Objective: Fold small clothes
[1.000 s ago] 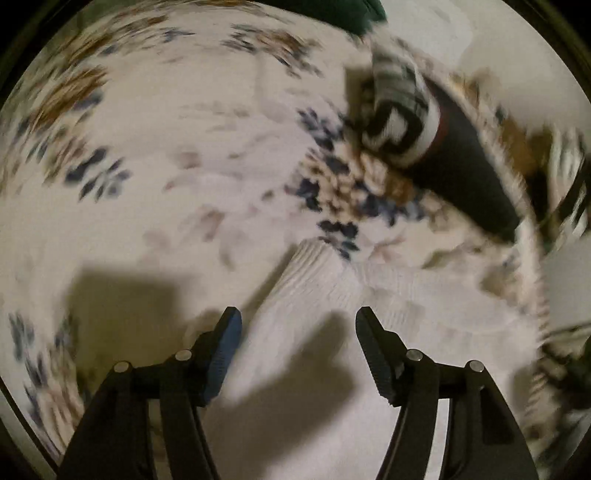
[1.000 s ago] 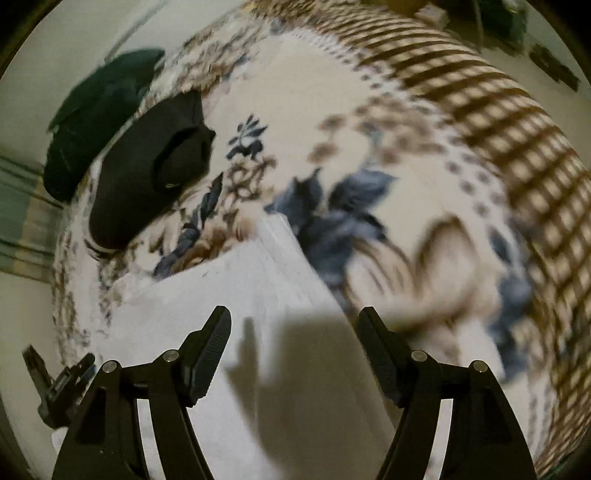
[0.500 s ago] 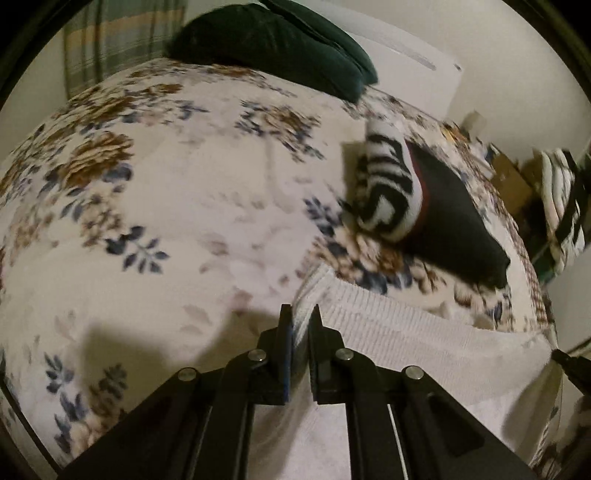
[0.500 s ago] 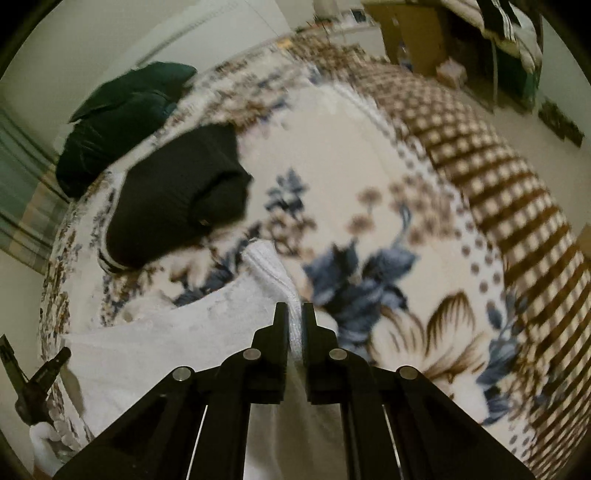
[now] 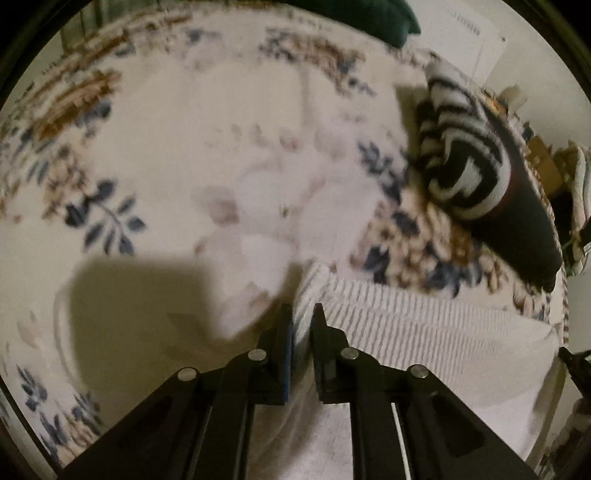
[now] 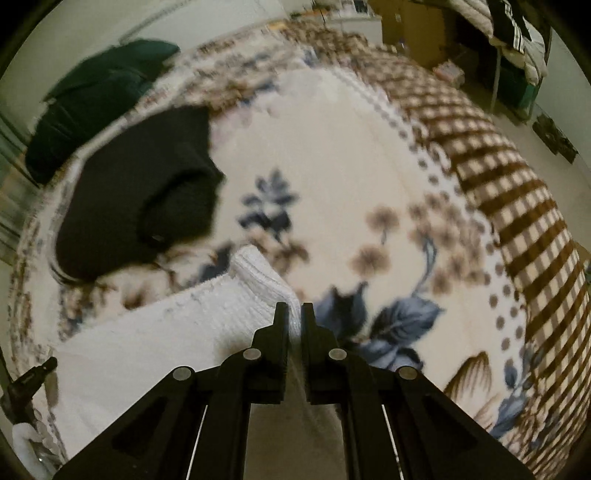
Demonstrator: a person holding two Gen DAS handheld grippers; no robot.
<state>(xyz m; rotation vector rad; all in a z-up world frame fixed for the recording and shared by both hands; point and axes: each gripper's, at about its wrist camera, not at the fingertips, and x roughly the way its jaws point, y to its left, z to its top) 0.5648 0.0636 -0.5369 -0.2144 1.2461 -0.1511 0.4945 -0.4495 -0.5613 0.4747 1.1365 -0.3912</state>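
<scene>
A white ribbed knit garment [image 5: 424, 332] lies stretched between the two grippers on a bed, its ribbed edge running across the near part of the bedspread [image 5: 221, 147]. The left gripper [image 5: 303, 317] pinches one corner of that edge between its nearly closed fingers, and the right gripper [image 6: 294, 317] pinches the opposite corner [image 6: 258, 273] the same way, cloth showing in the narrow gap of each. The knit is plain white with fine vertical ribs and a thicker folded band at the corner.

The bedspread is cream plush with blue and brown flower sprays, and its far side edge carries a brown checked border [image 6: 517, 192] inside a row of brown dots. Beyond the white garment, toward the middle of the bed, lies a black garment [image 6: 140, 192]; in the left view a black-and-white patterned piece [image 5: 465, 158] rests on its end. A dark green pillow [image 6: 96, 103] sits at the head of the bed against a pale wall. Past the checked edge are a pale floor, brown furniture and hanging clothes [image 6: 517, 33], all small and blurred.

A second ago both grippers stood spread wide over the flat garment; since then they have closed on its corners, and the edge between them now looks raised and taut. Both views are motion-blurred.
</scene>
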